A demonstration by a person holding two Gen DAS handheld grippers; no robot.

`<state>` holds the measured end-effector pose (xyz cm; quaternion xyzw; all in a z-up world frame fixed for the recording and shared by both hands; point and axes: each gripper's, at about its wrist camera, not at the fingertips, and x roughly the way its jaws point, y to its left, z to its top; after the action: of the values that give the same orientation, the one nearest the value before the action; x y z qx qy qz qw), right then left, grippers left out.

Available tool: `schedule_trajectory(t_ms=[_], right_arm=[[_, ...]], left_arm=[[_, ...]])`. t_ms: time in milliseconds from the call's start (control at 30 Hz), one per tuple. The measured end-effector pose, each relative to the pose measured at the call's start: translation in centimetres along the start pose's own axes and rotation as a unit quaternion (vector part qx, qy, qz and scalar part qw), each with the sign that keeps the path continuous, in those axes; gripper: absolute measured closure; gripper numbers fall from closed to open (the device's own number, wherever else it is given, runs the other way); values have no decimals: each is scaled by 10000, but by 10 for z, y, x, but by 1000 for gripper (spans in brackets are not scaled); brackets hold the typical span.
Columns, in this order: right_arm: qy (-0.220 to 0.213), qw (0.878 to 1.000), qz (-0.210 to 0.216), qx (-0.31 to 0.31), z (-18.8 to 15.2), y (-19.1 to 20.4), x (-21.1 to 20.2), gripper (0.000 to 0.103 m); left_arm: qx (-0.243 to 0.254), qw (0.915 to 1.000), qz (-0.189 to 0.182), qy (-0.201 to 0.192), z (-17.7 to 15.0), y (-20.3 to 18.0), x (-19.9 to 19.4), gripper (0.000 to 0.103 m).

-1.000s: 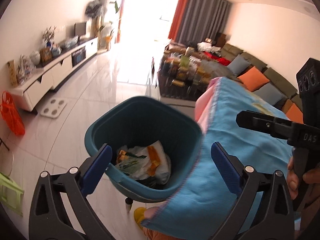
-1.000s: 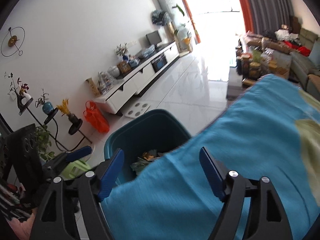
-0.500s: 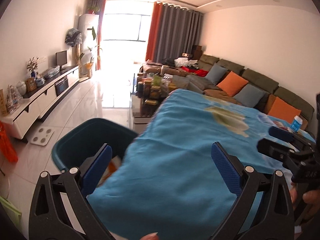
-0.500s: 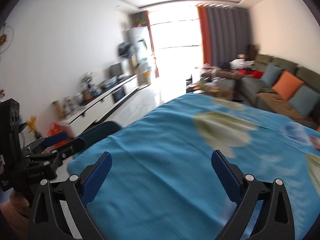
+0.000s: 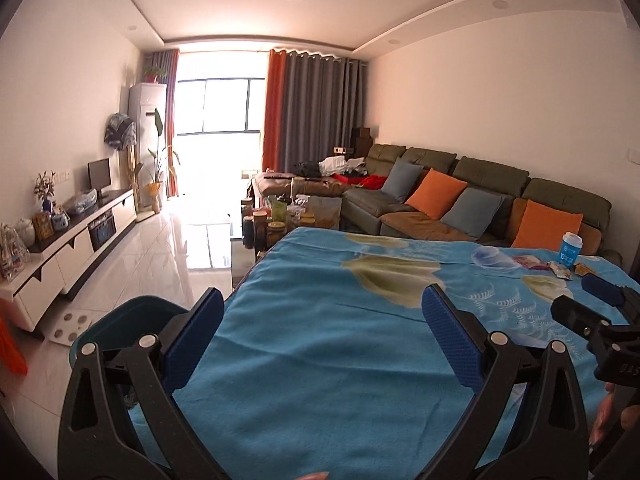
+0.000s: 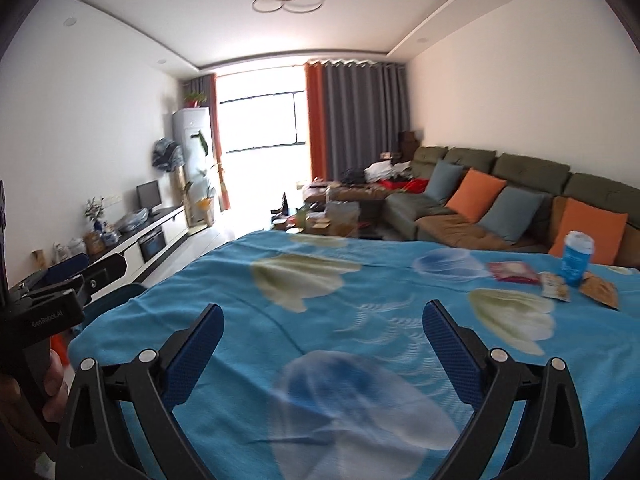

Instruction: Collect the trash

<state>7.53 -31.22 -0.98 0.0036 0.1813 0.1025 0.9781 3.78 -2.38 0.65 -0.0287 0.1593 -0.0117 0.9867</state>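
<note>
Both grippers hover over a table covered by a blue flowered cloth (image 5: 320, 340). My left gripper (image 5: 323, 304) is open with nothing between its blue pads. My right gripper (image 6: 323, 320) is open and empty too. At the table's far right lie a red wrapper (image 6: 512, 272), small snack wrappers (image 6: 556, 286) and a brown wrapper (image 6: 600, 292) around a blue cup (image 6: 576, 258); these also show in the left wrist view as wrappers (image 5: 560, 268) beside the cup (image 5: 570, 247). The teal trash bin (image 5: 120, 320) stands on the floor at the table's left edge, partly hidden behind my left gripper.
A green sofa (image 5: 460, 200) with orange and grey cushions runs along the right wall. A cluttered low table (image 5: 288, 212) sits beyond the blue table. A white TV cabinet (image 5: 72, 248) lines the left wall. A white scale (image 5: 68, 326) lies on the glossy floor.
Both views swung right, from the trash-filled bin up onto the blue tabletop. The bin slid to the lower left, and the cup and wrappers came into view. The right jaws widened.
</note>
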Motion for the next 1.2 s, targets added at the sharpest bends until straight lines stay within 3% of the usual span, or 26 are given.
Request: schedule_trajectory(t_ms=[467,1200], right_arm=[[-564,9972,-472,96,4,-12,-33,7],[-795,9942,-705,137,8,-18,-51,7]], left_arm=[[228,9986,-32,-467,2,-23,-14,6],[306,9971,-141,-687,3,-35,-25,6]])
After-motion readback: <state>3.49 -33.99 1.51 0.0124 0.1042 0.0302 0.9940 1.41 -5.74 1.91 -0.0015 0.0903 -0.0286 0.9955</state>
